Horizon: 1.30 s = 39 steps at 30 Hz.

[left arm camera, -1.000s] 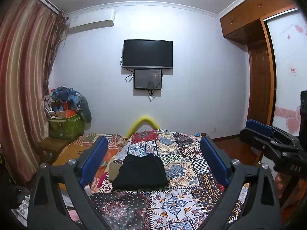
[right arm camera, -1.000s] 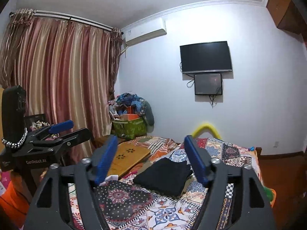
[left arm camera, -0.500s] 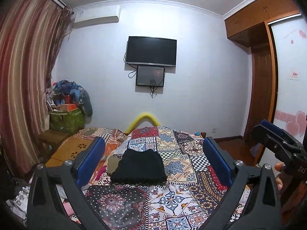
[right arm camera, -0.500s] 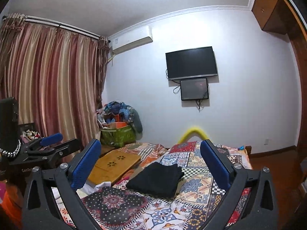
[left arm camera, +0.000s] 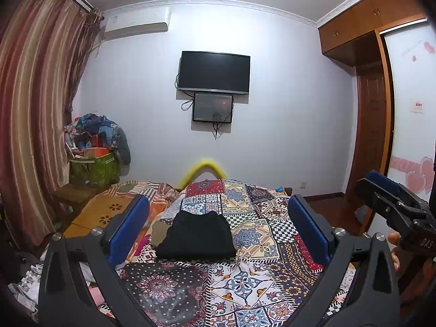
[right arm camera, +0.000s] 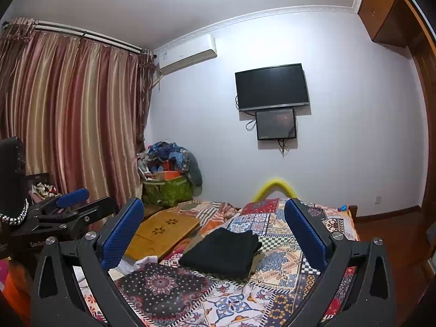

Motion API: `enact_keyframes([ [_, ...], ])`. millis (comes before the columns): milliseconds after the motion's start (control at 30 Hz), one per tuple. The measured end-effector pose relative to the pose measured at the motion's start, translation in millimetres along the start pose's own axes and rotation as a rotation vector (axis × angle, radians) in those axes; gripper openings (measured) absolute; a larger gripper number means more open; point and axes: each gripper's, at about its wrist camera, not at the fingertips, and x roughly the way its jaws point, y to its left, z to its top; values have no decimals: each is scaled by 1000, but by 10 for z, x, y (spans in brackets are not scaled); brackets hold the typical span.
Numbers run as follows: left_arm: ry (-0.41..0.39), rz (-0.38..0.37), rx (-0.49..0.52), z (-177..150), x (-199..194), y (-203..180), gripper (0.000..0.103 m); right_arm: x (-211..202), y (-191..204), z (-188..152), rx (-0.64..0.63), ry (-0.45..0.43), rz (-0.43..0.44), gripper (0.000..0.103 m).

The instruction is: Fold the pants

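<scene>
- Left claw (left arm camera: 218, 226) hangs above the near end of the bed, its blue pads spread wide with nothing between them.
- Over on the far left, striped curtains (left arm camera: 32, 103) cover the window wall, and a heap of clothes (left arm camera: 95, 133) spills out of a green bag (left arm camera: 94, 169) in the corner.
- Moving in, a wooden lap table (right arm camera: 160, 231) lies on the bed's left side, just beside the patchwork quilt (left arm camera: 245, 267).
- Centre stage: the pants (left arm camera: 197, 237) sit folded into a compact black bundle, flat on the quilt, framed between the left claw's fingers in that view but well clear of them.
- Up on the wall behind, a television (left arm camera: 214, 72) hangs with a smaller screen (left arm camera: 212, 107) just under it.
- Right claw (right arm camera: 214, 231) is open as well, gripping nothing, hovering apart from the pants (right arm camera: 220, 253).
- At the far right, a wooden wardrobe (left arm camera: 368, 136) lines the wall.
</scene>
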Motion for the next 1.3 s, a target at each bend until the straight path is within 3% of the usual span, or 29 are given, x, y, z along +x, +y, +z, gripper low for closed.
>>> enact_keyframes([
  [1300,-14,-33,14,-9,-52,-85,103,-76,-48,73,-4,-3,-12,103],
])
